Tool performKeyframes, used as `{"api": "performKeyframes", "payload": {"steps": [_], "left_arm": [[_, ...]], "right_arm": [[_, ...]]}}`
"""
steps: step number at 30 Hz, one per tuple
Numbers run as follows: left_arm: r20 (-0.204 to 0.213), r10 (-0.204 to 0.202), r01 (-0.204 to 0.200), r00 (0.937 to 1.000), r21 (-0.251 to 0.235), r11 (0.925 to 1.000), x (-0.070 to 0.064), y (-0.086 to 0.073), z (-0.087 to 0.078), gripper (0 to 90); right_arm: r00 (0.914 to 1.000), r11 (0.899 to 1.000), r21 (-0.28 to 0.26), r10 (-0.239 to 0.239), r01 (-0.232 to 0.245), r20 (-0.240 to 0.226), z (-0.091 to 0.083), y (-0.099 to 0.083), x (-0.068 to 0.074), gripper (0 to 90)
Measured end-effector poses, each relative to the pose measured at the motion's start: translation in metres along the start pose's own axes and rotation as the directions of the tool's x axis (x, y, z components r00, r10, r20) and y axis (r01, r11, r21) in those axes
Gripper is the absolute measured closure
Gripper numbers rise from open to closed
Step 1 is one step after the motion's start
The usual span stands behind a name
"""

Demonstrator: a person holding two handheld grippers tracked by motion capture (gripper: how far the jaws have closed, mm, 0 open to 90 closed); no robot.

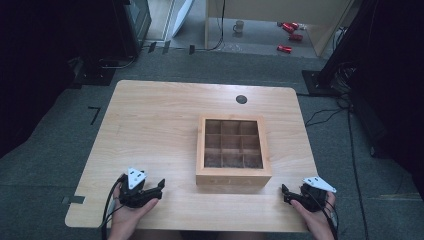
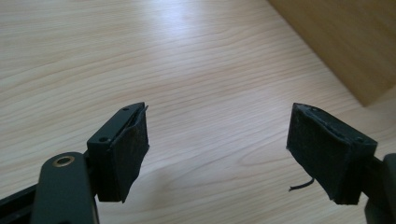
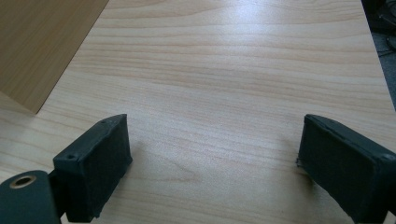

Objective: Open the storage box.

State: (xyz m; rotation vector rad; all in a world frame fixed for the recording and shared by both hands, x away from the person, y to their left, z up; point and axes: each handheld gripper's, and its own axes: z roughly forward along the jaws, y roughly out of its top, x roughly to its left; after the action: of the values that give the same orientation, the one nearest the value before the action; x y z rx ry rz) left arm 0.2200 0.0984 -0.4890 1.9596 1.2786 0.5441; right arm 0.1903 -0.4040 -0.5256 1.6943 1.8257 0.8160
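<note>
We see a light wooden table [image 1: 150, 125] from above, with a square wooden box [image 1: 233, 176] divided into nine compartments at centre frame. At lower left, a hand holds the left gripper [image 1: 159, 189]; at lower right, another hand holds the right gripper [image 1: 285, 193]. Both rest near the table's front edge, either side of the box, apart from it.

Wooden box [image 2: 341, 42] (one corner showing) cut off.
</note>
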Motion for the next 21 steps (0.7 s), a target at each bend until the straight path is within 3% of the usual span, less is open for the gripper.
{"api": "performKeyframes", "payload": {"steps": [8, 11, 21], "left_arm": [[0.072, 0.045, -0.045, 0.9964, -0.006, 0.9990, -0.032, 0.007, 0.011, 21.4], [0.101, 0.084, -0.084, 0.9913, -0.003, 0.9964, -0.047, 0.010, 0.015, 21.4], [0.154, 0.102, -0.101, 0.9828, -0.014, 0.9948, -0.069, 0.018, 0.025, 24.0]], "right_arm": [[1.0000, 1.000, -0.001, -0.004, 0.004, -0.002, 0.000, 0.000, 0.000, 8.9], [1.0000, 1.000, -0.001, -0.005, 0.005, -0.003, 0.000, 0.000, 0.000, 8.9], [1.0000, 1.000, -0.001, -0.006, 0.006, -0.003, 0.000, 0.000, 0.000, 8.9]]}}
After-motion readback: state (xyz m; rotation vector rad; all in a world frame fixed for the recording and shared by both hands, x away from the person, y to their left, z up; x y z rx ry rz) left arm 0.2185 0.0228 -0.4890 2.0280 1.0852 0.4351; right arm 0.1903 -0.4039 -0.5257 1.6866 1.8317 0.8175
